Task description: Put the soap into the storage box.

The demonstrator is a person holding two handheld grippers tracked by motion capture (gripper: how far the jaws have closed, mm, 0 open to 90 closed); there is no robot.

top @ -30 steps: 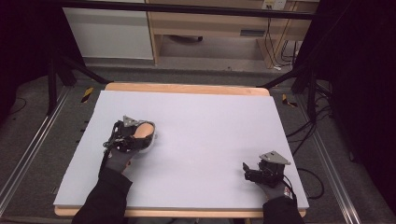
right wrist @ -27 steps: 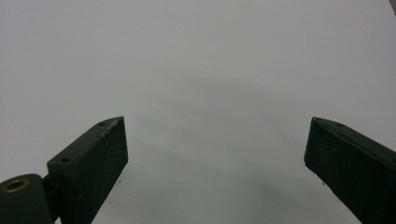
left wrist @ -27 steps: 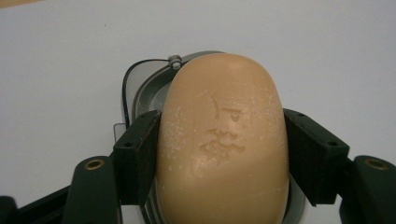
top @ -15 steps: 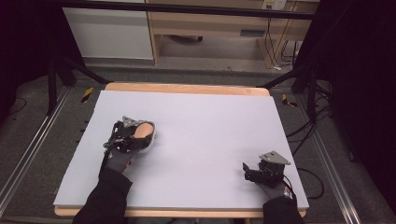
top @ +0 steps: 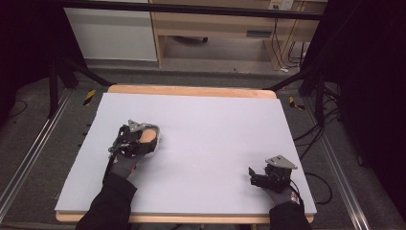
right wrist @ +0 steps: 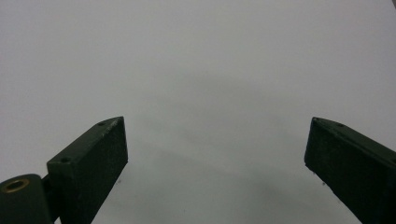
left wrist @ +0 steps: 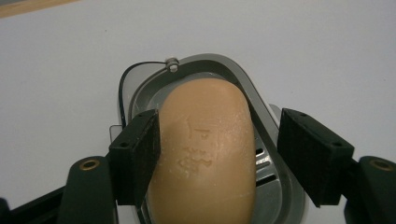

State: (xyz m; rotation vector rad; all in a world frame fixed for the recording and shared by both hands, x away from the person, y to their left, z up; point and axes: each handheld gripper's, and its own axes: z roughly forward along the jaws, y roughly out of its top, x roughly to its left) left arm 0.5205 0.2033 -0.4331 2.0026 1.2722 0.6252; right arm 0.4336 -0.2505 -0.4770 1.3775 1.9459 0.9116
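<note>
One soap bar (left wrist: 205, 149) in dish (left wrist: 271, 140): left gripper (left wrist: 217, 154) open, astride it, one pad touching. Slippery; pinch long sides. Right gripper (right wrist: 215, 154) wide, empty, well apart.

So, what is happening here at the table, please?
A person works with a two-jaw gripper in each hand at a white table. The left gripper is around a tan bar of soap lying in a grey soap dish. One pad touches the soap's side and the other stands apart from it, so the jaws are open. The right gripper is open over bare table, near the right front corner.
</note>
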